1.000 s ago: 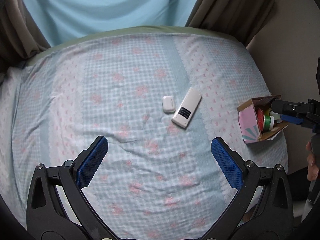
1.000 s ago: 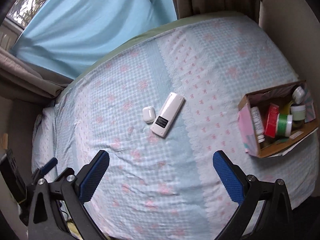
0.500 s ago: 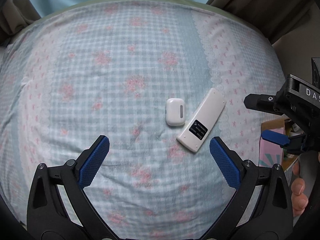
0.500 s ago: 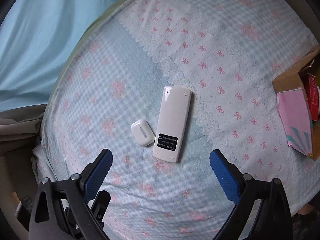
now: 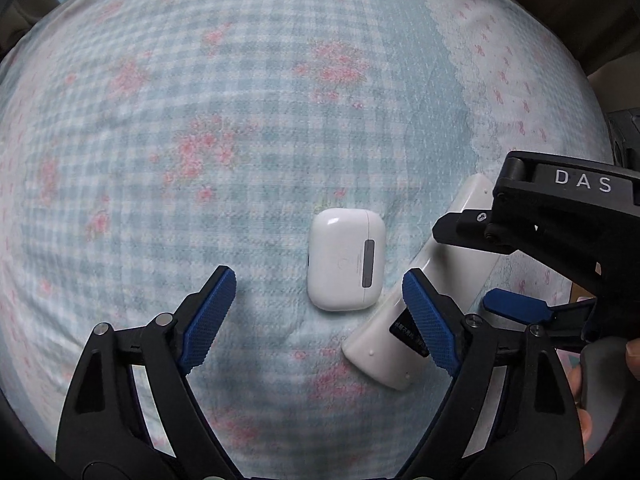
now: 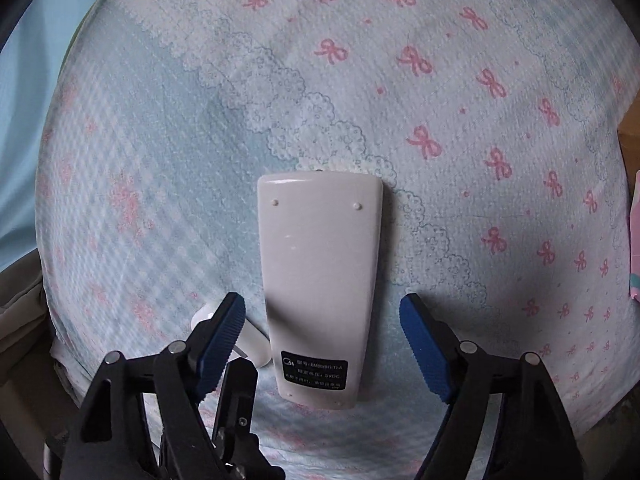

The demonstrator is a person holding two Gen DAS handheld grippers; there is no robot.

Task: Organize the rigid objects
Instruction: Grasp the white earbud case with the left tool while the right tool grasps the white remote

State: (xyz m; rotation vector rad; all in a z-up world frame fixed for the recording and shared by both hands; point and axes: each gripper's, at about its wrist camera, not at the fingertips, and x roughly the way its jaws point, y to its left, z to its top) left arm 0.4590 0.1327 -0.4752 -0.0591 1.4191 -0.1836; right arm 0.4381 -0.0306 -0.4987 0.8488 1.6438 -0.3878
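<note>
A white earbud case (image 5: pixel 346 258) lies on the bedspread, with a white remote (image 6: pixel 320 280) face down beside it, black label toward me. My left gripper (image 5: pixel 316 274) points down over the case. Its jaws are closing, one blue pad on each side, neither touching the case. My right gripper (image 6: pixel 322 304) straddles the remote's lower half, jaws closing, with gaps between pads and remote. In the left wrist view the right gripper (image 5: pixel 464 268) crosses over the remote (image 5: pixel 380 344). The case (image 6: pixel 252 340) peeks out behind the right gripper's left finger.
The bedspread (image 5: pixel 200 140) is soft, blue-checked, with pink flowers and bows. A cardboard box edge (image 6: pixel 631 148) with pink paper (image 6: pixel 635 240) sits at the far right. A hand's fingers (image 5: pixel 634 354) hold the right gripper. The two grippers stand close together.
Both grippers have sunk toward the bed, so case and remote fill far more of each view. Both pairs of jaws have narrowed. The right gripper has rolled into line with the remote.
</note>
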